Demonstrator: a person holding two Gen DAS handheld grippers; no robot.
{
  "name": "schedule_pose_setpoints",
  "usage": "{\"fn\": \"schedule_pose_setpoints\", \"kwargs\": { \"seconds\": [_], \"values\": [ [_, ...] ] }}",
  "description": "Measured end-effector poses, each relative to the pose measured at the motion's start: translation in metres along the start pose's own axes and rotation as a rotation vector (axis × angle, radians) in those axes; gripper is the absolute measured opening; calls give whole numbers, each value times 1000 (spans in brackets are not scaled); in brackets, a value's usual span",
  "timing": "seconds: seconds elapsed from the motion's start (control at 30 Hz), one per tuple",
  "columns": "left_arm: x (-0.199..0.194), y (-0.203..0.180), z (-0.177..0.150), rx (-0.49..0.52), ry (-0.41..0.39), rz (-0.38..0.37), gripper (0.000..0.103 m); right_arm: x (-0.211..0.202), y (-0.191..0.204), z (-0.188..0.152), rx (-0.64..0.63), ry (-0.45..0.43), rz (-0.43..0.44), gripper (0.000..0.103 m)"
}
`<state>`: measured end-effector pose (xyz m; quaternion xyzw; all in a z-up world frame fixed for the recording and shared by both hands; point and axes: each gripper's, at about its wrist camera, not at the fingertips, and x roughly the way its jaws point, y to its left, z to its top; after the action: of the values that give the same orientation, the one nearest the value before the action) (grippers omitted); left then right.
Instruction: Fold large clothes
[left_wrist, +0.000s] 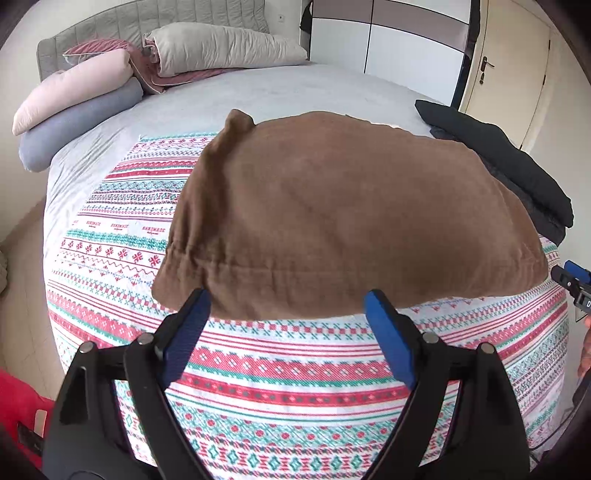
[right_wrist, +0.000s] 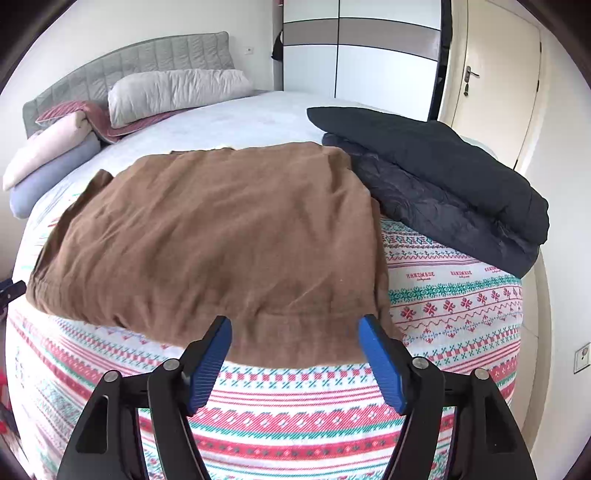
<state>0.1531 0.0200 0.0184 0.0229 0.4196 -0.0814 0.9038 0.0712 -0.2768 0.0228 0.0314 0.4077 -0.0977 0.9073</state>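
Note:
A brown garment lies folded into a rough rectangle on the patterned bedspread; it also shows in the right wrist view. My left gripper is open and empty, its blue pads just in front of the garment's near hem at its left part. My right gripper is open and empty, fingertips at the near hem at the garment's right part. The right gripper's tip shows at the left wrist view's right edge.
A folded dark jacket stack lies right of the brown garment, touching its far right corner. Pillows and rolled bedding sit by the grey headboard. A wardrobe and a door stand behind. Something red is at lower left.

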Motion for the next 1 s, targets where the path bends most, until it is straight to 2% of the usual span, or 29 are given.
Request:
{"fn": "schedule_pose_setpoints", "kwargs": {
  "seconds": [0.1, 0.2, 0.27, 0.37, 0.5, 0.6, 1.0],
  "values": [
    [-19, -25, -18, -55, 28, 4, 102, -21, 11, -12, 39, -3, 21, 84],
    [-22, -48, -44, -53, 58, -16, 102, -33, 27, -31, 19, -8, 5, 97],
    [-15, -65, -60, -27, 84, 13, 102, -34, 37, -43, -5, -23, -5, 102],
    [-10, -84, -71, 15, 66, 73, 102, -29, 54, -53, -32, 1, -22, 102],
    [-9, -85, -72, -15, 23, 131, 102, -29, 68, -65, -63, -1, -15, 102],
    [-7, -81, -72, -58, 31, 125, 102, -30, 71, -70, -75, -14, -21, 102],
    [-5, -91, -76, -32, 52, 111, 102, -20, 71, -73, -66, 13, -30, 102]
  ]
}}
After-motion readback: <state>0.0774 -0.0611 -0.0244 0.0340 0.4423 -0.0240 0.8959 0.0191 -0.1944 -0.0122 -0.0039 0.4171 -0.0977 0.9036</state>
